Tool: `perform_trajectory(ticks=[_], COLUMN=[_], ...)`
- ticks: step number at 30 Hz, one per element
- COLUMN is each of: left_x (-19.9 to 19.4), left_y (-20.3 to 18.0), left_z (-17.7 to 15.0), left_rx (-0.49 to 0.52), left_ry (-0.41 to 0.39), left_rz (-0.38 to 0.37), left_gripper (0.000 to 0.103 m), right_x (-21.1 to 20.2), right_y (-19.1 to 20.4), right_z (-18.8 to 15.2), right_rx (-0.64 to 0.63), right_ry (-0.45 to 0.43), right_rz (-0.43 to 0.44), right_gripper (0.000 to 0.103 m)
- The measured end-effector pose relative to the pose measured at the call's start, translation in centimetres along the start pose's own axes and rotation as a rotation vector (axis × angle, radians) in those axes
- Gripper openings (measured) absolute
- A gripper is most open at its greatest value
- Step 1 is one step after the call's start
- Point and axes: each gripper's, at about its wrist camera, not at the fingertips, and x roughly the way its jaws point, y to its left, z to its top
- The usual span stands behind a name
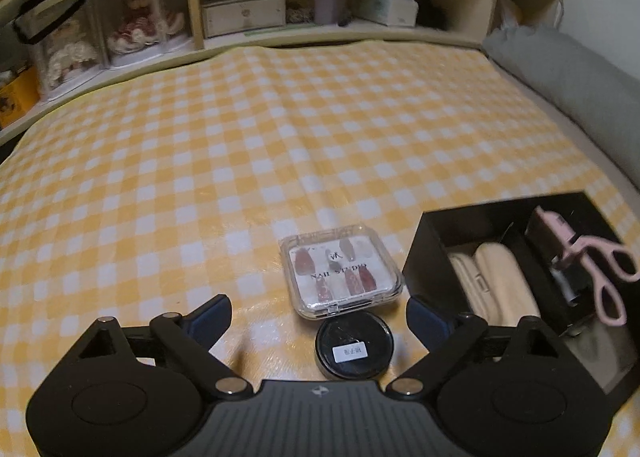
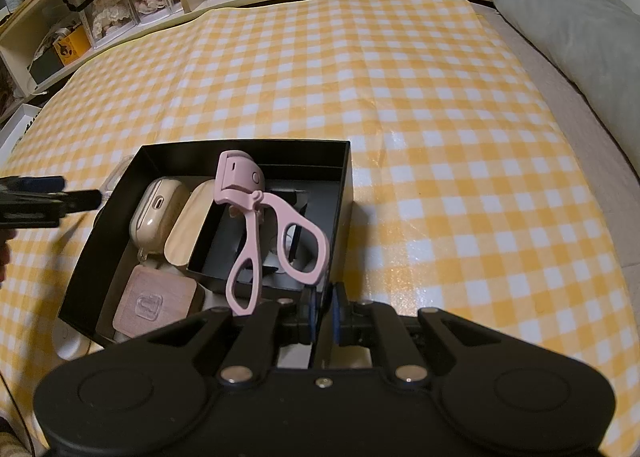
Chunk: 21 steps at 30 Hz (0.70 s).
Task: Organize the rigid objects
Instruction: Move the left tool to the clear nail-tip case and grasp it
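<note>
A black open box (image 2: 344, 177) sits on the yellow checked cloth; it also shows in the left wrist view (image 1: 424, 253). My right gripper (image 2: 325, 309) is shut on one handle loop of a pink eyelash curler (image 2: 256, 217) and holds it over the box; the curler also shows in the left wrist view (image 1: 600, 269). My left gripper (image 1: 320, 313) is open, low over a round black jar (image 1: 354, 345) that lies between its fingers. A clear nail-tip case (image 1: 340, 271) lies just beyond the jar. The box holds a beige earbud case (image 2: 158, 213), a wooden piece (image 2: 192, 225) and a pink square pad (image 2: 154, 303).
A wooden headboard shelf (image 1: 304, 33) runs along the back with doll cases (image 1: 132, 17), a small drawer (image 1: 244, 13) and a tissue box (image 1: 388, 5). A grey pillow (image 2: 580, 29) lies at the right edge. The left gripper shows in the right wrist view (image 2: 60, 193) beside the box.
</note>
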Motion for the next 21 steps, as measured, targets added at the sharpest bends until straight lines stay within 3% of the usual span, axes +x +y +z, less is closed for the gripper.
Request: perform_trajectory(ticks=[4, 6, 10, 13, 16, 18, 21], left_x=[1.9, 2.5, 3.5, 3.5, 3.3, 3.3, 3.2], left_y=[0.0, 0.7, 2.2, 4.3, 5.7, 6.0, 6.0], left_z=[0.0, 0.4, 0.7, 0.5, 0.4, 0.5, 0.7], left_rx=[0.029, -0.017, -0.066, -0.186, -0.251, -0.255, -0.273], left_ry=[0.000, -0.010, -0.017, -0.030, -0.019, -0.009, -0.011], left_rz=[0.005, 0.006, 0.119, 0.139, 0.095, 0.052, -0.017], left_gripper=[0.095, 0.095, 0.095, 0.095, 0.094, 0.088, 0.065], right_x=[0.0, 0.0, 0.0, 0.1, 0.1, 0.1, 0.1], right_y=[0.0, 0.0, 0.1, 0.2, 0.2, 0.2, 0.2], right_z=[0.0, 0.0, 0.0, 0.1, 0.1, 0.0, 0.0], right_rx=[0.000, -0.002, 0.002, -0.001, 0.000, 0.001, -0.001], right_ry=[0.001, 0.001, 0.001, 0.002, 0.001, 0.002, 0.002], right_rz=[-0.003, -0.004, 0.000, -0.002, -0.001, -0.001, -0.002], right_gripper=[0.009, 0.009, 0.009, 0.009, 0.009, 0.009, 0.009])
